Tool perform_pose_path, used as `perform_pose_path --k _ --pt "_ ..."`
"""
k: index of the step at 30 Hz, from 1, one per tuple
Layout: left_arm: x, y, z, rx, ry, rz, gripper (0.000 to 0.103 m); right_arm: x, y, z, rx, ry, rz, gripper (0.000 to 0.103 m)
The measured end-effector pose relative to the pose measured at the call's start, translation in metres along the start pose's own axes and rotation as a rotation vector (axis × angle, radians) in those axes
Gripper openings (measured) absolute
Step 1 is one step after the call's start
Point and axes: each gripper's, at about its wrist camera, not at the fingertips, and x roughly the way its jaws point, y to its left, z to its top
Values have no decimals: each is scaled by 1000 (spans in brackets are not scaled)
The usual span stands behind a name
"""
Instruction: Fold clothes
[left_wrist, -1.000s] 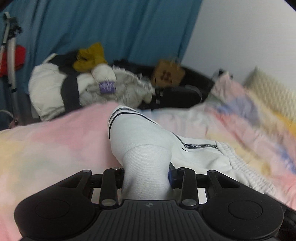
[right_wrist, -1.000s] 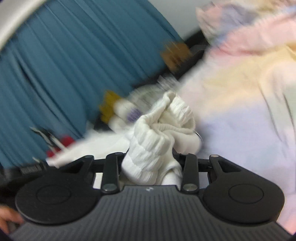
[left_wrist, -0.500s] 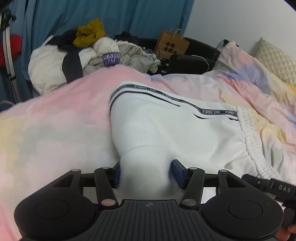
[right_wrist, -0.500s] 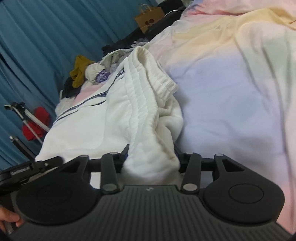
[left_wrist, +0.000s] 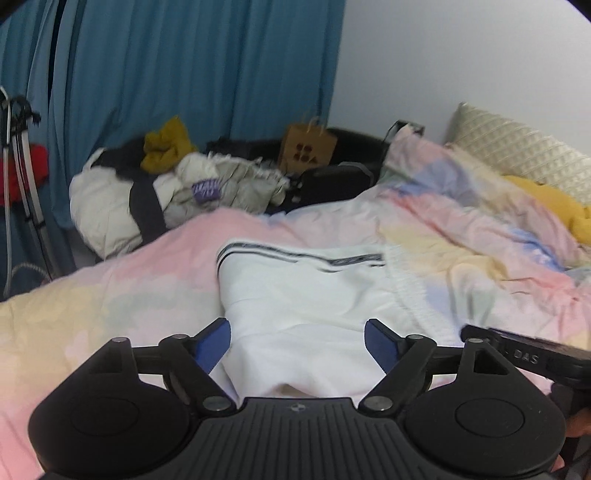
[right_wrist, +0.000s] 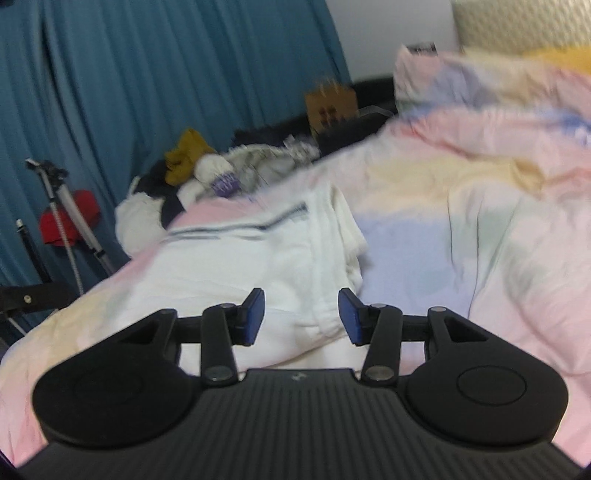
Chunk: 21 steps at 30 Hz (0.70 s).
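Note:
White shorts (left_wrist: 306, 291) with a black-striped side band and a ribbed waistband lie on the pastel duvet (left_wrist: 92, 302). My left gripper (left_wrist: 297, 332) hovers over their near edge. Its jaws are opening wide, and the blue pads stand clear of the cloth lying below and between them. In the right wrist view the shorts (right_wrist: 258, 266) lie with the waistband bunched toward me. My right gripper (right_wrist: 301, 306) is open above that waistband, pads not touching it. Part of the right gripper's body (left_wrist: 524, 354) shows at the left view's right edge.
A heap of clothes (left_wrist: 177, 188) lies beyond the bed's far side, before a blue curtain (left_wrist: 184, 74). A brown paper bag (left_wrist: 306, 151) stands beside it. A pillow (left_wrist: 517, 147) and a yellow garment (left_wrist: 554, 206) are at the right. A tripod (right_wrist: 70, 221) stands at the left.
Both grippers held white cloth a second ago; now both have let go and pulled back and up. The shorts have dropped flat onto the duvet.

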Motion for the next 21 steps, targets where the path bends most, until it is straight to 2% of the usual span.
perform_pose_path --k 7,12,17,18,20,21 --pt "-83 -20 -20 -10 -71 -2 103 -60 29 4 -81 -73 34 48" --pt "-130 -29 -34 37 -105 58 103 -88 47 -4 -115 -99 50 48" --pt "-148 -23 -52 19 -99 125 103 -99 59 -12 -155 -129 64 53" --pt "-149 -20 -57 12 -106 135 103 -101 61 -13 -155 -130 66 55" --pt "-150 -14 -66 -9 -120 150 103 -100 63 -18 -148 -134 68 80" --pt "-149 -9 -70 -22 -120 155 103 -99 63 -20 -147 -138 69 85"
